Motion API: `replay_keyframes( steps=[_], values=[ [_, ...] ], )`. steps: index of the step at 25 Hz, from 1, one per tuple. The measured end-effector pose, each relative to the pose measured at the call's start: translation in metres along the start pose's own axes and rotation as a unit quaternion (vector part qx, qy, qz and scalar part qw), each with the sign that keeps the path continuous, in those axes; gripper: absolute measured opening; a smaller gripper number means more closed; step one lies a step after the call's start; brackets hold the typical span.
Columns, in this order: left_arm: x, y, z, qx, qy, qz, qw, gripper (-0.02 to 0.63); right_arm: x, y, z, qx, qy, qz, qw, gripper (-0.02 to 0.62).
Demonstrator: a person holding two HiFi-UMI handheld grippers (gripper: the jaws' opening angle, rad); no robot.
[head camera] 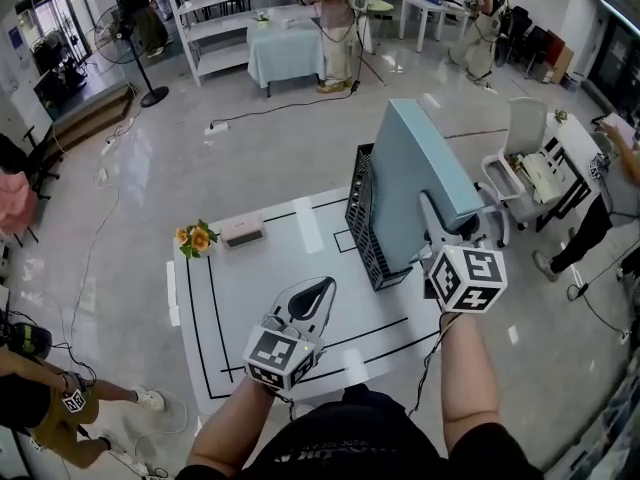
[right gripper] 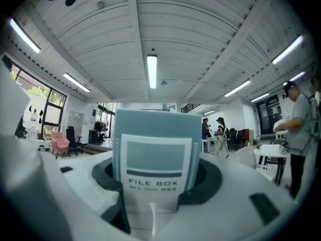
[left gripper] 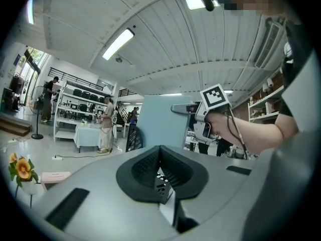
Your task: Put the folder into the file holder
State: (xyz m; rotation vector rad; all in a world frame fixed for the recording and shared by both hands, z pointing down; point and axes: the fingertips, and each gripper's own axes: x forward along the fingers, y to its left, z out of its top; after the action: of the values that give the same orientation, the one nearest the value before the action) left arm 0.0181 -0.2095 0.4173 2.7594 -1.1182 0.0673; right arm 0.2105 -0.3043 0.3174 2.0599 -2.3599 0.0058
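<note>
Forearms and both marker cubes fill the bottom of the head view.

Left gripper [head camera: 322,286]: lower centre, over the white table [head camera: 230,308]. Jaws pressed together, nothing between them, confirmed in the left gripper view.

Right gripper [head camera: 432,208]: right of centre, clamped on the folder [head camera: 415,173]. The right gripper view shows the spine label "FILE BOX" sitting between the two dark pads, with the jaws spread wide around it.

Folder: light blue box type, held upright with a slight tilt, off the table, in the centre-right of the head view. Its lower part overlaps the right side of the file holder [head camera: 363,218]. Not seated inside the holder, and I can't tell whether the two touch. The left gripper view puts the folder just right of the holder.

File holder: black mesh, standing upright on the upper right part of the table, inside the taped black lines.

Also on the table:
- Small bunch of orange flowers [head camera: 195,238] at the upper left corner.
- Low pinkish box [head camera: 242,232] just beside the flowers, to the right.

Background: people stand by a shelf unit [head camera: 215,13] and a cloth-covered table [head camera: 285,53] at the top of the frame. White chair [head camera: 515,158] at the right, another person seated at the lower left.
</note>
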Motion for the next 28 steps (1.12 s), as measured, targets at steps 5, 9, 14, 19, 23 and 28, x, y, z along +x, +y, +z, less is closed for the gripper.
replay_keyframes(
  steps=[5,9,14,19,23,28],
  values=[
    [0.001,0.007,-0.002,-0.003,0.001,0.004,1.0,0.003,0.013,0.006,-0.006,0.003,0.009,0.006,1.0,0.267],
    [0.0,0.013,0.0,-0.005,0.002,0.009,0.9999,0.003,0.019,0.009,-0.017,0.0,0.02,0.005,1.0,0.267],
    [-0.002,0.02,-0.005,-0.007,0.006,0.015,0.9998,0.003,0.026,0.011,-0.038,0.0,0.035,0.002,0.999,0.267],
    [-0.003,0.024,-0.011,-0.017,0.011,0.023,0.9995,0.003,0.031,0.012,-0.056,0.001,0.047,0.002,0.999,0.267],
    [-0.002,0.026,-0.02,-0.023,0.015,0.025,0.9993,0.003,0.034,0.014,-0.073,0.001,0.053,0.001,0.999,0.267],
    [-0.001,0.026,-0.024,-0.031,0.021,0.028,0.9989,0.003,0.035,0.015,-0.087,0.0,0.06,0.001,0.998,0.267]
  ],
)
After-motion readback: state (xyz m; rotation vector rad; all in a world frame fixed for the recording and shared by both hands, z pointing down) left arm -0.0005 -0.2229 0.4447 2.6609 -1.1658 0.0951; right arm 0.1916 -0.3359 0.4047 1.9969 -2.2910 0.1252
